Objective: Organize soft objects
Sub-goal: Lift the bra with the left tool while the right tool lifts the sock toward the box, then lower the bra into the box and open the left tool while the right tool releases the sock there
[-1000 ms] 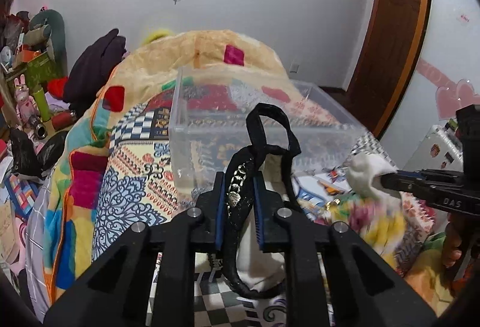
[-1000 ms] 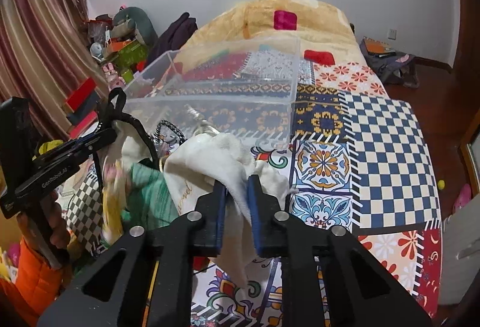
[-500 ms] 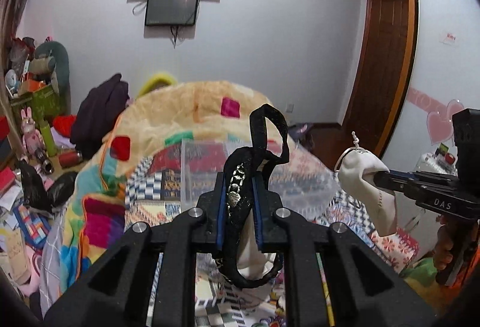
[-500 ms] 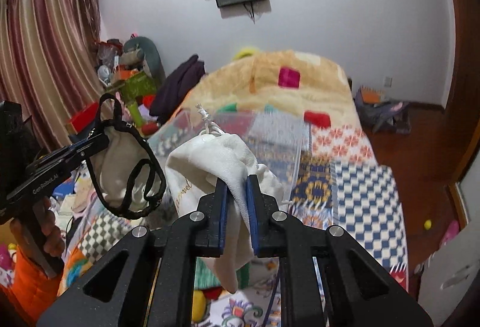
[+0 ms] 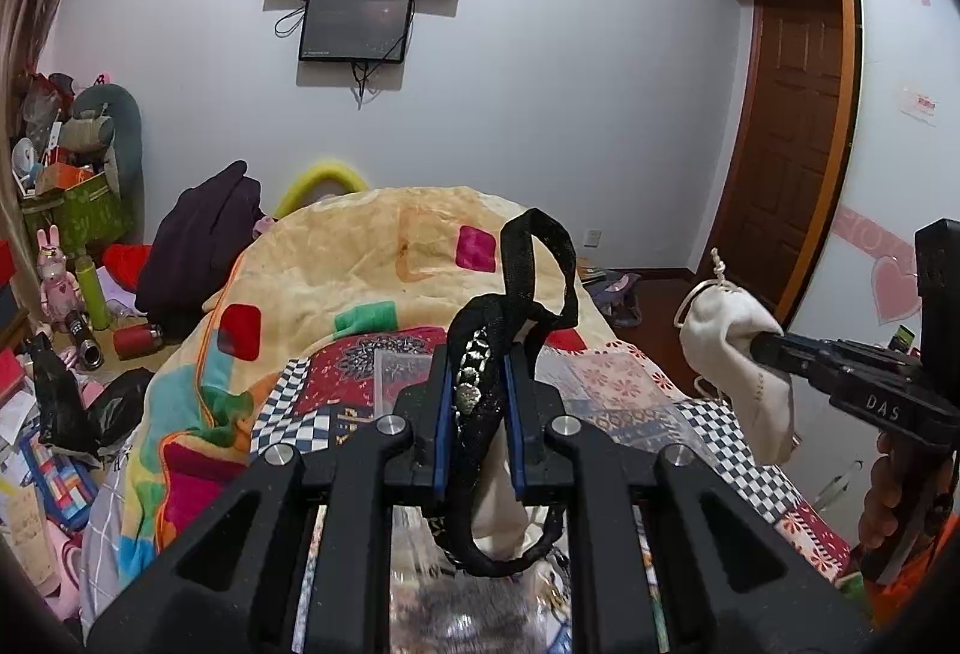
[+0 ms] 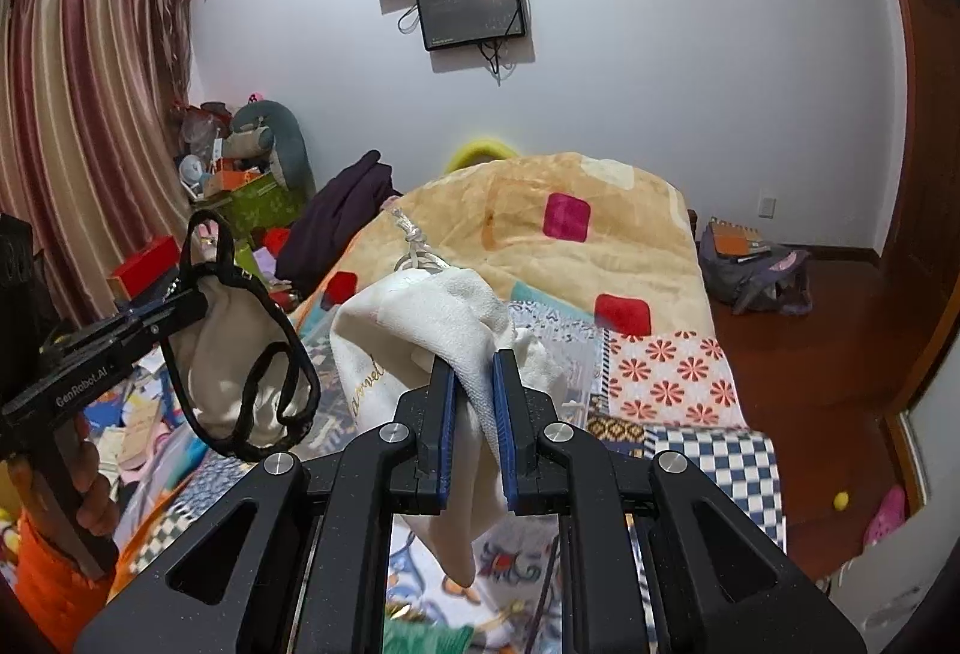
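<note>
Gripping a cream pouch (image 6: pixel 420 336), right tool (image 6: pixel 474 402) closed.

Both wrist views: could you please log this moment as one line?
left claw: shut on black-trimmed cream pouch | right claw: shut on white drawstring cloth bag | both held above patchwork bed

Your right hand-held gripper (image 5: pixel 765 345) reads "DAS" in white on its black body. Your left hand-held gripper (image 6: pixel 201 301) reads "GenRobot.AI" along its side. The white drawstring pouch (image 6: pixel 420 336) carries gold script, only "…annel" legible.
</note>
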